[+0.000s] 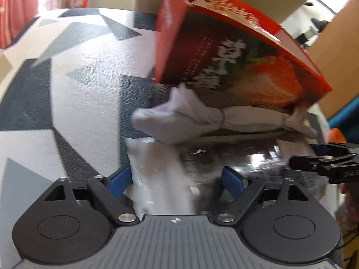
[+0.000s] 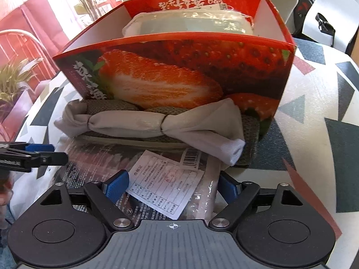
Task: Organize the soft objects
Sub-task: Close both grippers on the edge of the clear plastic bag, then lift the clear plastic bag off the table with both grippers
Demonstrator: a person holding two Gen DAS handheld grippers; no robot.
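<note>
Socks [image 1: 190, 116], a grey bundle tied with bands, sit mid-frame in my left wrist view, lying on a woven grey pad right against the foot of the red strawberry box [image 1: 235, 51], which fills the upper right. Below them a shiny plastic packet [image 1: 161, 179] runs down between my left gripper [image 1: 175, 179] fingers; they're spread wide, not clamping anything. The right gripper pokes in from the right edge. Geometric-patterned table [image 1: 67, 89] covers the left side.

Right wrist view: same socks [image 2: 134, 123] across the middle, in front of the box [image 2: 179, 71], whose open top shows a pale wrapped item [image 2: 190, 22] inside. The packet [image 2: 112, 157] with a white paper slip [image 2: 163, 188] lies at lower centre between my right gripper [image 2: 172, 186] fingers, also spread apart, gripping nothing. The left gripper's tip shows at the left edge.
</note>
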